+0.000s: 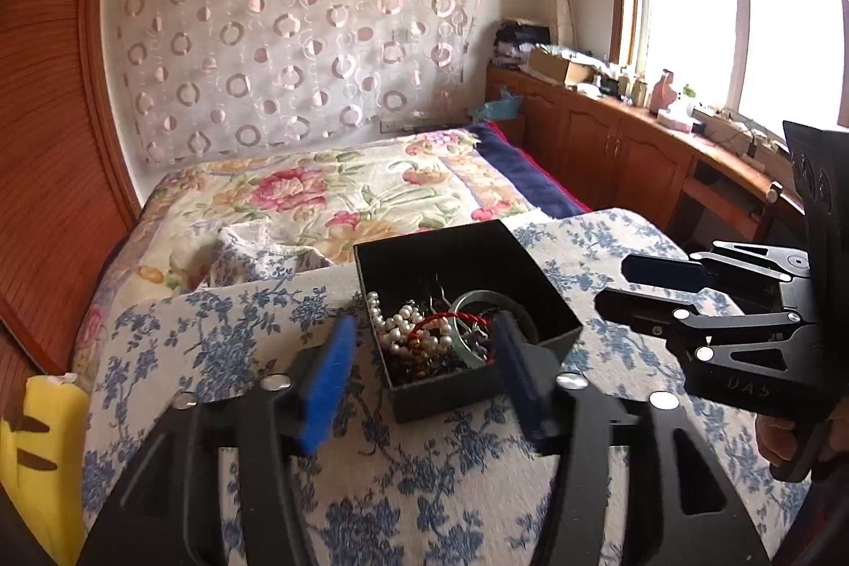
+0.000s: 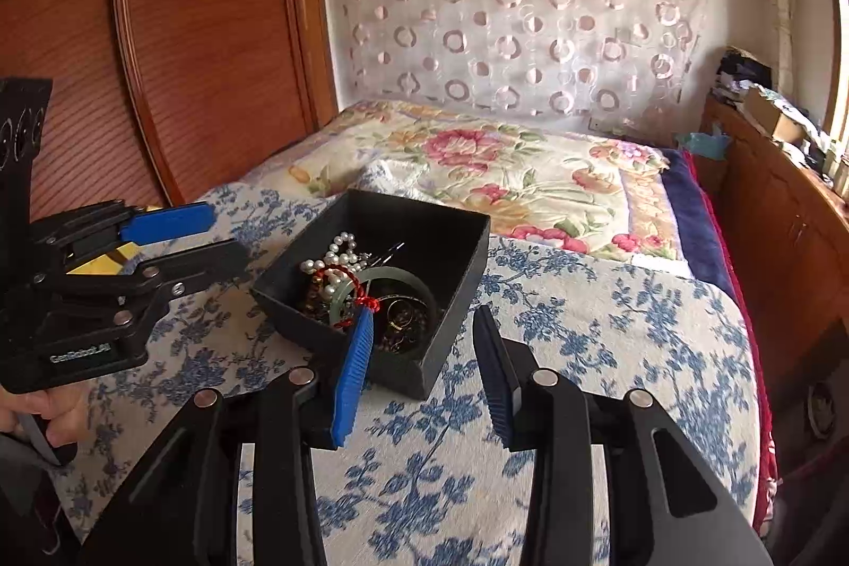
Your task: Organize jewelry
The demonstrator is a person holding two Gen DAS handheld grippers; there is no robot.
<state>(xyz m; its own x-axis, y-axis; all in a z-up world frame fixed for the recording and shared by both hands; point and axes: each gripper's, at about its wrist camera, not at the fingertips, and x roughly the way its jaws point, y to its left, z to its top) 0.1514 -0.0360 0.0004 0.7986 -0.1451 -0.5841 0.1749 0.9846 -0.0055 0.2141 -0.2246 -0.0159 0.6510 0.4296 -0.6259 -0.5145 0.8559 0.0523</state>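
Note:
A black open box (image 1: 477,247) (image 2: 456,269) sits on a blue-flowered cloth (image 1: 265,327) (image 2: 583,327). Inside it lie a tangled pearl strand (image 1: 392,322) (image 2: 339,247), a pale green bangle (image 1: 480,295) (image 2: 403,274), a red cord (image 1: 445,319) (image 2: 366,301) and dark beads. My left gripper (image 1: 424,327) (image 2: 228,234) hovers open just left of the box with nothing between its blue pads. My right gripper (image 2: 424,316) (image 1: 615,282) hovers open at the box's right, also with nothing in it.
Beyond the cloth-covered surface lies a bed with a floral quilt (image 1: 318,189) (image 2: 477,163). Wooden panelling (image 1: 48,141) rises at the left and a cluttered wooden cabinet (image 1: 610,131) runs under the window. A yellow object (image 1: 42,449) sits at the near left edge. A hand (image 2: 42,407) grips the left tool.

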